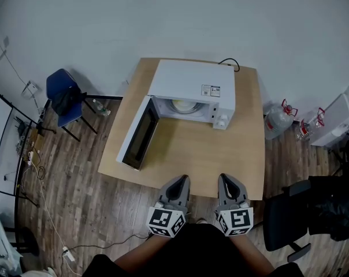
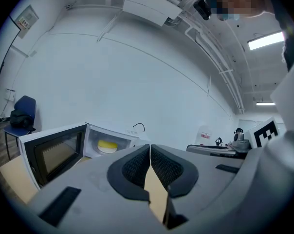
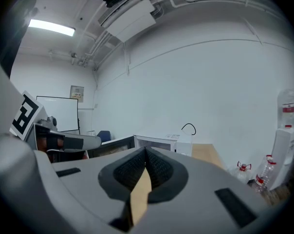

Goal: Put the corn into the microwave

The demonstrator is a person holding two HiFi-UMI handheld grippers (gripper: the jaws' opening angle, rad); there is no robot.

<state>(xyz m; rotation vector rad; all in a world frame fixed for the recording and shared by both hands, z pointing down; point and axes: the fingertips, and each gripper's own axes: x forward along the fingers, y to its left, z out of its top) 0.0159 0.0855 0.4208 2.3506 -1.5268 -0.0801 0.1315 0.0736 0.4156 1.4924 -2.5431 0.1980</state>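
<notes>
The left claw (image 2: 150, 148) is showing its two dark ribbed pads pressed together with nothing between them. The right claw (image 3: 145, 151) is likewise closed, pad against pad, and empty. In the head view both claws are hovering side by side over the near edge of the wooden surface (image 1: 212, 152), pointing towards the microwave (image 1: 192, 84), their marker cubes (image 1: 166, 220) sitting close to the person's body.

The white microwave is standing at the far side of the surface, its door (image 1: 138, 134) swinging wide open to the left. Inside the cavity, a yellow item that is reading as the corn (image 2: 107, 145) is lying on a white plate, well apart from both claws.

A blue chair (image 1: 62, 92) is standing on the wooden floor to the left, a large water bottle (image 1: 277, 119) to the right, and a black office chair (image 1: 288, 218) near the person's right side.
</notes>
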